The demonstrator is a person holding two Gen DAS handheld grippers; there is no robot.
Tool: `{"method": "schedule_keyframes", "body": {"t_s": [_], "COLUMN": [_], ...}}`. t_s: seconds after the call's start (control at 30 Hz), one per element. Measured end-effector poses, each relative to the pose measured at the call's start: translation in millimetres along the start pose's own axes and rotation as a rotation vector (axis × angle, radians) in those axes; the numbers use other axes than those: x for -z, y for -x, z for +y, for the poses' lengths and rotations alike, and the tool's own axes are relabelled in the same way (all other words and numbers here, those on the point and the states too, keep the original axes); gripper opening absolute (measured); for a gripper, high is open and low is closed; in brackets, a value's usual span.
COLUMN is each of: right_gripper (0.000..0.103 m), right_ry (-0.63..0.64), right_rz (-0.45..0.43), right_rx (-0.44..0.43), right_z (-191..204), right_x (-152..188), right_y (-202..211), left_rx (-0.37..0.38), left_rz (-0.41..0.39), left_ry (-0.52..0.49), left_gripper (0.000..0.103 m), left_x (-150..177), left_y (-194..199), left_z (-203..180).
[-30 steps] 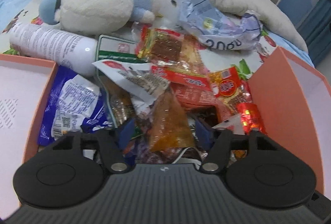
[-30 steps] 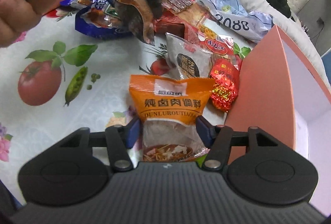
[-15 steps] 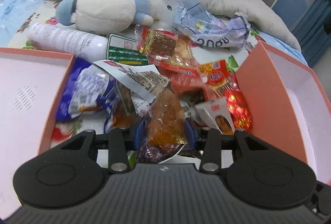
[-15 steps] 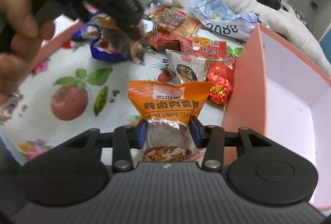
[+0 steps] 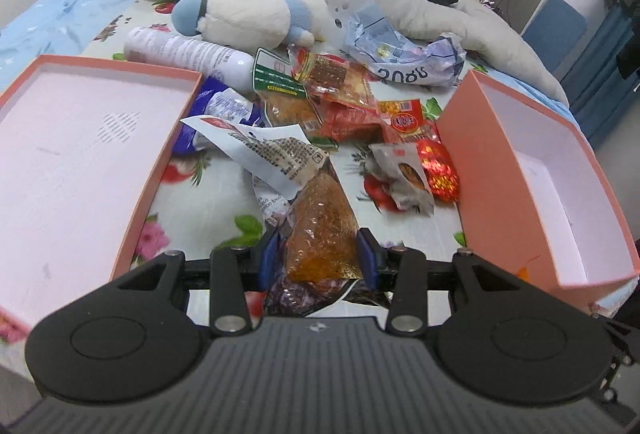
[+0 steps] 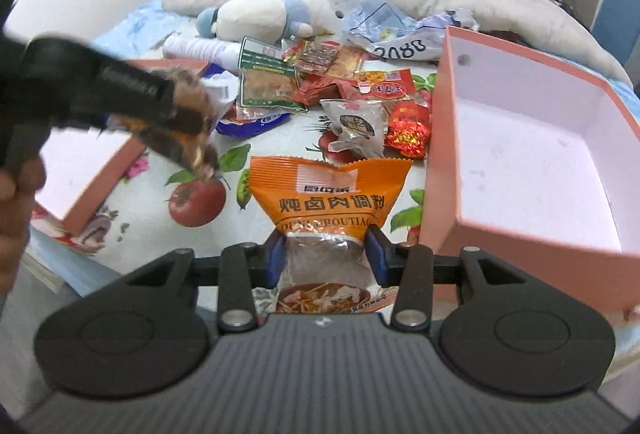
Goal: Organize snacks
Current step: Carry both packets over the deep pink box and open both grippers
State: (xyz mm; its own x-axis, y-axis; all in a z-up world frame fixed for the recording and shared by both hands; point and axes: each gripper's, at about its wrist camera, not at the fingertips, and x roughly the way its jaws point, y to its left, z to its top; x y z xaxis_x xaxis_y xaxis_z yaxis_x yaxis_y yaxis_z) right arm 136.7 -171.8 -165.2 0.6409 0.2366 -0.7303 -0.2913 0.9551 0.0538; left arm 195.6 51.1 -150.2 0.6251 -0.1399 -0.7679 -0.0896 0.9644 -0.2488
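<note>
Both pink boxes (image 5: pixel 516 169) sit empty on the bed with most snacks (image 5: pixel 340 105) heaped between them, while the left tool (image 5: pixel 318 258) pinches a brown packet (image 5: pixel 320 230) and the right tool (image 6: pixel 326 254) an orange sachet (image 6: pixel 328 193).

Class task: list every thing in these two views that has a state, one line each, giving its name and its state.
left gripper: shut on clear brown snack pack.
right gripper: shut on orange seasoning packet.
left pink box: open, nothing visible inside.
right pink box: open, nothing visible inside.
white bottle: lying on its side.
red foil pack: lying beside right pink box.
</note>
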Motion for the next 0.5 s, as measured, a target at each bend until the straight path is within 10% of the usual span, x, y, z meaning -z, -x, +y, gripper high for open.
{"method": "schedule_keyframes", "body": {"t_s": [0.5], "right_gripper": [0.045], "right_ry": [-0.150], "right_rz": [-0.142], "right_rx": [0.027], "right_z": [-20], "right_x": [9], "right_y": [84], "left_rx": [0.066], "left_rz": [-0.039], "left_ry": [-0.034], "left_gripper": [0.046], "left_x": [49], "left_y": [74], "left_z": [-35]}}
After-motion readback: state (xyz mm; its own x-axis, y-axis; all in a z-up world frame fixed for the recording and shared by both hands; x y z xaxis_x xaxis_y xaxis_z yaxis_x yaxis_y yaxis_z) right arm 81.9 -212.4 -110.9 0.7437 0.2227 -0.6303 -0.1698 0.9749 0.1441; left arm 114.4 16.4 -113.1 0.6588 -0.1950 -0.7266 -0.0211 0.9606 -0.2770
